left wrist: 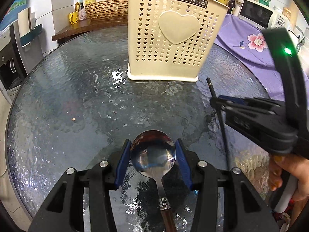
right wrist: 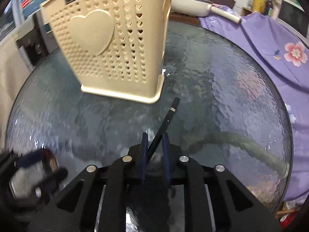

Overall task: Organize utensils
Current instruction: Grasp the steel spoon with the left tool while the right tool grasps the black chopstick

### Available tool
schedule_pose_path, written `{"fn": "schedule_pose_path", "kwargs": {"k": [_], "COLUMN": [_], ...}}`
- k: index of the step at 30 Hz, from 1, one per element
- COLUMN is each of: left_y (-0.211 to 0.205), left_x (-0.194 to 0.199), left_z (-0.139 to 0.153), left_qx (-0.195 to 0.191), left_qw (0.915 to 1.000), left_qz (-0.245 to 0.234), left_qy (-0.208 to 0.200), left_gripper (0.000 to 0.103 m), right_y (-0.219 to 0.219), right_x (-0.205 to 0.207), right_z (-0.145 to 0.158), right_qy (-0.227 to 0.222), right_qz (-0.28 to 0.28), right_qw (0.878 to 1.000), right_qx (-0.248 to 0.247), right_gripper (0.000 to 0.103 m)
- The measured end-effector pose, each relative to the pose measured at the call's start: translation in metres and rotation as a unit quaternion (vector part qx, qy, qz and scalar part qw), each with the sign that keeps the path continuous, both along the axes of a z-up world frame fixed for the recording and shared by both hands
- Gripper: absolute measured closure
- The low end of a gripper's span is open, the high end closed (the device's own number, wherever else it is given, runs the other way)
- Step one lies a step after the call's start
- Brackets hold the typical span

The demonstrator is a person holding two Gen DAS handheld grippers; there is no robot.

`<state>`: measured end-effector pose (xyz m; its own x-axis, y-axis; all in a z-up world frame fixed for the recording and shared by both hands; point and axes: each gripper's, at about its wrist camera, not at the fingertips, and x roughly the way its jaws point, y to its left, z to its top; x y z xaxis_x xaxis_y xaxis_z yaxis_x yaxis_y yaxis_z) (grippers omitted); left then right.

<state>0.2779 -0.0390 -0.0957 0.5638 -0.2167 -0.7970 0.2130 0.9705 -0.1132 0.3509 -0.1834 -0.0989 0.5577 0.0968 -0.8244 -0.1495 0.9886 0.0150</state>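
Observation:
A cream utensil holder (left wrist: 170,34) with heart-shaped holes stands upright on the round glass table (left wrist: 67,96). My left gripper (left wrist: 153,140) is shut on a metal spoon (left wrist: 152,154), its blue pads against the sides of the bowl and the brown handle running back under the gripper. My right gripper (right wrist: 155,137) is shut on a black chopstick (right wrist: 166,119), which slants up and to the right toward the holder (right wrist: 108,44). In the left wrist view the right gripper (left wrist: 215,102) pinches the chopstick (left wrist: 210,86) to the right of the holder's base.
A purple flowered cloth (left wrist: 247,38) covers the surface to the right of the table. A microwave (left wrist: 256,13) and jars stand behind it. A wooden shelf (left wrist: 77,29) with bottles sits at the back left. A person's hand (left wrist: 283,174) holds the right gripper's handle.

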Motion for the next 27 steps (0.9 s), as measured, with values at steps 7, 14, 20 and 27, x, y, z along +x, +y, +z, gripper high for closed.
{"fn": "schedule_pose_path", "kwargs": {"k": [7, 14, 20, 27], "left_y": [0.0, 0.001, -0.009, -0.011], "left_x": [0.003, 0.001, -0.003, -0.006], "left_z": [0.0, -0.001, -0.001, 0.003], "left_qx": [-0.005, -0.003, 0.012, 0.009], "left_qw": [1.0, 0.9998, 0.9996, 0.9996], "left_qz": [0.008, 0.017, 0.024, 0.017], "left_qy": [0.001, -0.001, -0.008, -0.018], "left_gripper": [0.057, 0.055, 0.058, 0.058], "right_y": [-0.006, -0.009, -0.009, -0.025], "right_x": [-0.004, 0.026, 0.041, 0.033], "right_z": [0.002, 0.003, 0.001, 0.001], "right_qy": [0.007, 0.004, -0.003, -0.003], "right_qz": [-0.007, -0.048, -0.062, -0.059], "right_qw": [1.0, 0.999, 0.998, 0.996], "right_qx": [0.015, 0.021, 0.008, 0.067], "right_gripper": [0.083, 0.081, 0.085, 0.095]}}
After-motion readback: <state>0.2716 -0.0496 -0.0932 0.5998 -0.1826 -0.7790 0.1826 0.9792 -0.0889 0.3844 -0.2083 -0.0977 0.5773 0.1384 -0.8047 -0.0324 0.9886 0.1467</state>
